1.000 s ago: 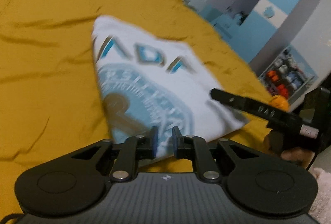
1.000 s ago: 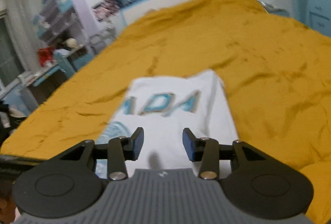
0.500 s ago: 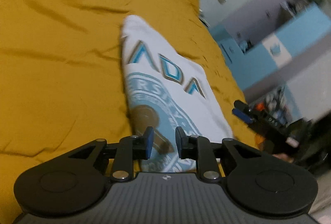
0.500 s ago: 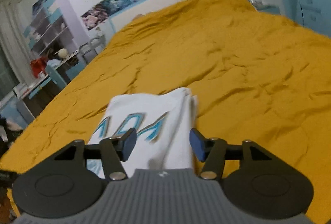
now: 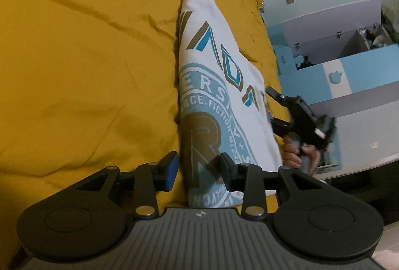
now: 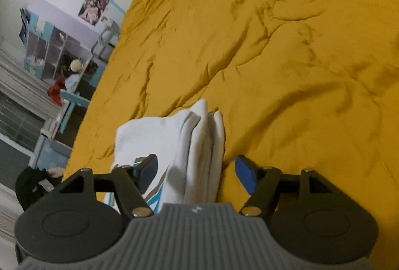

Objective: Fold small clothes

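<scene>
A folded white T-shirt with a blue and brown print lies on the yellow bedspread. My left gripper hovers over its near end, jaws opening, and the cloth's edge lies between the fingers without being pressed. In the right wrist view the shirt shows its stacked folded layers. My right gripper straddles that thick edge, its jaws opening wide and both pads clear of the cloth. In the left wrist view the right gripper sits at the shirt's right side, held by a hand.
The bedspread stretches wrinkled far beyond the shirt. A blue and white cabinet stands past the bed's right edge. Shelves, a small blue table and a window are off the bed's left side.
Both grippers' jaws have widened. The right gripper swung round to the shirt's thick folded edge and came closer. The left gripper rolled and dropped to the shirt's near end.
</scene>
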The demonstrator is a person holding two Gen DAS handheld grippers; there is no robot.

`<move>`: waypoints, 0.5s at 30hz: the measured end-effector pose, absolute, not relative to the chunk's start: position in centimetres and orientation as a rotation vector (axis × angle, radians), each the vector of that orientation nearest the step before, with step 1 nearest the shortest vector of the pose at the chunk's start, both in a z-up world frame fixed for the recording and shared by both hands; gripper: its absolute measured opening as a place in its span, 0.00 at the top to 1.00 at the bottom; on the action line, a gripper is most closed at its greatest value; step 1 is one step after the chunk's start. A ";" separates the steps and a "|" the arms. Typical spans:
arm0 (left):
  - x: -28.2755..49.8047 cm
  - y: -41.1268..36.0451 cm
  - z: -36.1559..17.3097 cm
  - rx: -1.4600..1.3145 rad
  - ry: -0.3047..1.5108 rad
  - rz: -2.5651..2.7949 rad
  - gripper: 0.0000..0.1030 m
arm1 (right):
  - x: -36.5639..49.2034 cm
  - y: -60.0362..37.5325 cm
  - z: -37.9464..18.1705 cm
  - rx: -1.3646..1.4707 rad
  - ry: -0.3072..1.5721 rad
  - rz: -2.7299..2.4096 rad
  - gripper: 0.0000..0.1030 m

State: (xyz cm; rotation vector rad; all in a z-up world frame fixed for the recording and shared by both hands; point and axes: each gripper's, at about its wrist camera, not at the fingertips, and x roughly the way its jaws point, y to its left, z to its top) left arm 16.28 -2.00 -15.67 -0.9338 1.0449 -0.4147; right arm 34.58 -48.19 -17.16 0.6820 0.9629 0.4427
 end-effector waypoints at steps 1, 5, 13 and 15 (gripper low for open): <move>16.7 -2.1 -16.0 -0.944 1.053 -0.429 0.58 | 35.1 -48.1 -17.5 0.698 0.972 0.452 0.34; 18.4 -3.4 -17.0 -0.938 1.084 -0.471 0.52 | 37.0 -46.9 -18.5 0.743 0.977 0.514 0.29; 19.2 -5.5 -17.0 -0.887 1.084 -0.496 0.43 | 38.5 -45.1 -19.7 0.748 0.970 0.542 0.26; 19.0 -5.5 -17.0 -0.889 1.078 -0.497 0.43 | 38.7 -44.8 -19.7 0.740 0.975 0.536 0.27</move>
